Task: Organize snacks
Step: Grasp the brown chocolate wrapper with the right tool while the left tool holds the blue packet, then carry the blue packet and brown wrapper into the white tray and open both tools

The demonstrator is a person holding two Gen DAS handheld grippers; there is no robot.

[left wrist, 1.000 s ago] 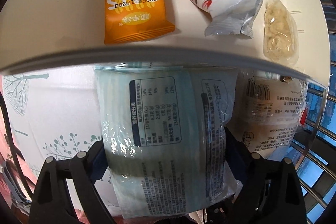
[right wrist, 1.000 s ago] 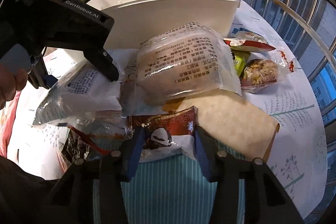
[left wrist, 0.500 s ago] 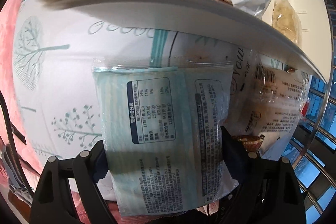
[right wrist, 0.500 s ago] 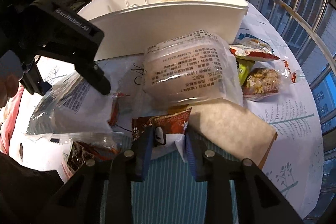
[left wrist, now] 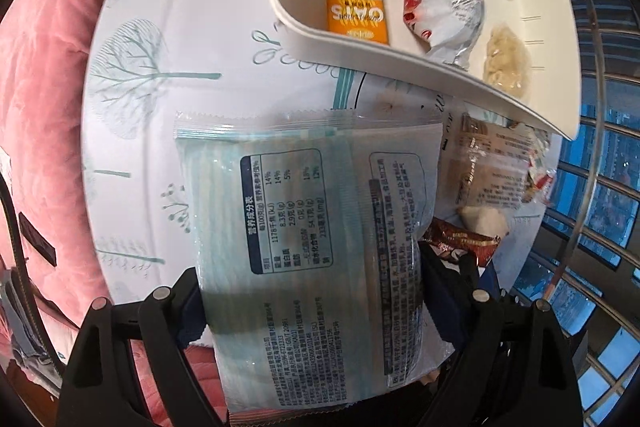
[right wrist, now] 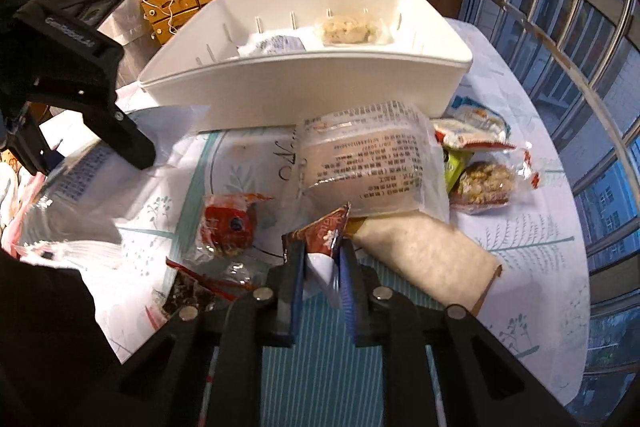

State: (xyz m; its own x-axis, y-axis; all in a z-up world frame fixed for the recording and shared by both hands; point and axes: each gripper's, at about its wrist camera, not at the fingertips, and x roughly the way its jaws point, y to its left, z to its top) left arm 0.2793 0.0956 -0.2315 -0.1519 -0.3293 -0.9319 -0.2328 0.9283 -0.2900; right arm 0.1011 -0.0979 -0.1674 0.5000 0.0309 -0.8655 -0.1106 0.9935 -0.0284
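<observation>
left hand-held gripper (left wrist: 312,291) grasping pale packet (left wrist: 312,227), lifted | right hand-held gripper (right wrist: 323,259) closing on brown sachet (right wrist: 320,233)

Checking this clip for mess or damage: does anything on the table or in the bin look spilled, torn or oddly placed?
Nothing looks spilled or torn. The white bin sits upright with packets inside. Loose snacks still lie jumbled in front of it, the clear bread packet overlapping a tan packet. That fits a sort in progress.
</observation>
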